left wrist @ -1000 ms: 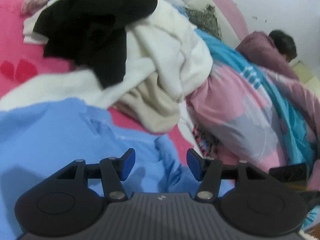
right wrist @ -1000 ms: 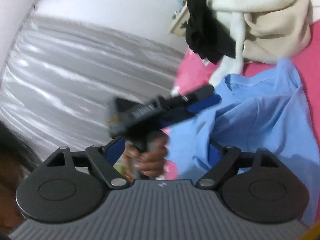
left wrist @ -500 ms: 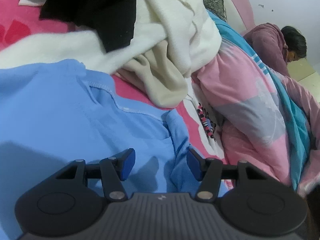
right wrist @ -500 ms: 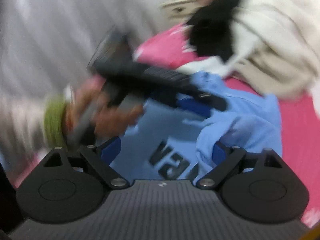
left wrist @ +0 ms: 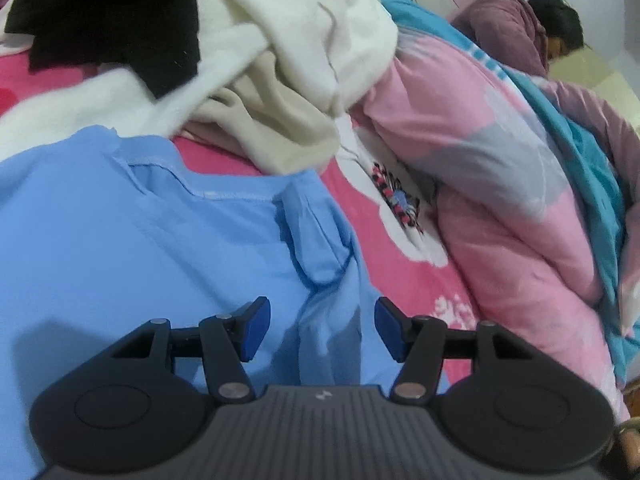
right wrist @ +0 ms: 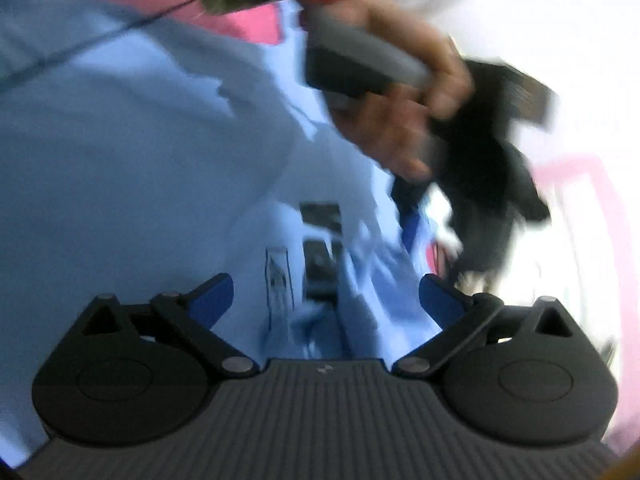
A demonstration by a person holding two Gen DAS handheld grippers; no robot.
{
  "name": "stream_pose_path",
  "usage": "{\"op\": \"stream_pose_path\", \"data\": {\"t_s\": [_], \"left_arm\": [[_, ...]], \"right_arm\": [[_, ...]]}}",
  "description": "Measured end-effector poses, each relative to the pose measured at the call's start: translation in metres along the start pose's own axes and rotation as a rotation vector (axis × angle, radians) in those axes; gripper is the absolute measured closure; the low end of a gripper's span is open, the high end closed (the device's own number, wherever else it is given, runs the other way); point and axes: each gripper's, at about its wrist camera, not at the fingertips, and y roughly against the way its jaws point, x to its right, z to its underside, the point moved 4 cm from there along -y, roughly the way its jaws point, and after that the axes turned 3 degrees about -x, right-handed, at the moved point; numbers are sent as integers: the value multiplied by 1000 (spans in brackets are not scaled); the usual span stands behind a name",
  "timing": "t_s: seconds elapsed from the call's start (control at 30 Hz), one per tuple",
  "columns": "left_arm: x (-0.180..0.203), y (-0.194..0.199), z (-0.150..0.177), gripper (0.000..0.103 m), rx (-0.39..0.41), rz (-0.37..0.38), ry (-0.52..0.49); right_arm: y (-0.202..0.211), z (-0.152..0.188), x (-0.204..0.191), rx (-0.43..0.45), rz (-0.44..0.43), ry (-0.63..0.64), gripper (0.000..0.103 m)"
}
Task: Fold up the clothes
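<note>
Jaws of both the left gripper [left wrist: 322, 330] and right gripper [right wrist: 326, 300] gape over the blue shirt [left wrist: 120, 240], now spread wider across the bed [left wrist: 400, 280], seemingly nearer folding.

A person in a mauve padded jacket [left wrist: 504, 28] lies under a pink, grey and teal quilt [left wrist: 492, 184] on the bright pink flowered bedsheet [left wrist: 404, 264].
</note>
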Motion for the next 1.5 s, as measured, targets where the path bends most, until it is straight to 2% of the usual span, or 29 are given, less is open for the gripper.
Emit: {"op": "stream_pose_path", "data": {"t_s": [0.07,0.13,0.17,0.23,0.3,0.37,0.43,0.47,0.5,0.53,0.57,0.6,0.63,0.73,0.8,0.9,0.97,1.03,1.13,1.17,1.23,1.27,1.37,1.43,1.5], "left_arm": [[0,1,2,45,-11,6,-6],[1,3,5,45,-24,5,-17],[1,5,6,45,-34,-3,-26],[1,6,9,44,-63,-41,-41],[1,5,12,44,-102,-86,-46],[1,4,19,44,-139,-91,-37],[3,3,27,45,-175,-78,-23],[4,1,31,49,-191,-75,-20],[6,1,34,59,-197,-92,-42],[8,0,38,65,-203,-110,-65],[10,-1,41,80,-209,-127,-87],[11,-2,44,89,-214,-146,-110],[10,-1,44,91,-211,-175,-131],[-1,5,34,91,-160,-241,-156],[-13,10,24,84,-127,-282,-141],[-28,12,15,83,-122,-244,-25],[-28,19,12,83,-78,-303,-30],[-20,31,10,74,-8,-355,-74],[0,46,12,71,51,-311,-152],[11,47,15,71,67,-277,-207],[32,50,21,68,95,-209,-322],[45,49,29,66,89,-179,-412],[76,31,53,46,43,-134,-655],[90,12,68,46,-2,-131,-804],[89,4,76,47,-31,-122,-849]], "right_arm": [[24,12,23,-43,-146,-212,3],[45,31,53,-57,-334,-518,3],[53,42,66,-55,-391,-670,3],[61,74,88,-66,-408,-948,5],[54,97,96,-113,-351,-1090,14],[42,114,92,-169,-326,-1112,36],[23,123,88,-205,-331,-1107,44],[12,120,84,-214,-336,-1085,51],[4,119,78,-229,-334,-1038,54],[-3,116,74,-246,-323,-997,63],[-8,118,71,-269,-305,-977,76],[-11,121,71,-287,-291,-971,82],[-12,127,74,-287,-288,-1012,87],[-7,143,83,-292,-258,-1104,86],[-1,150,87,-295,-228,-1117,86],[8,143,89,-277,-170,-1078,85],[11,124,88,-219,-133,-1011,84],[17,106,88,-139,-137,-944,80],[18,85,92,-48,-180,-893,68],[13,80,96,-28,-202,-896,61],[0,77,106,-8,-255,-939,59],[-7,75,112,2,-281,-960,59],[-18,77,124,16,-348,-1021,60],[-13,76,117,24,-356,-969,60],[-8,75,106,24,-358,-904,59]]}}
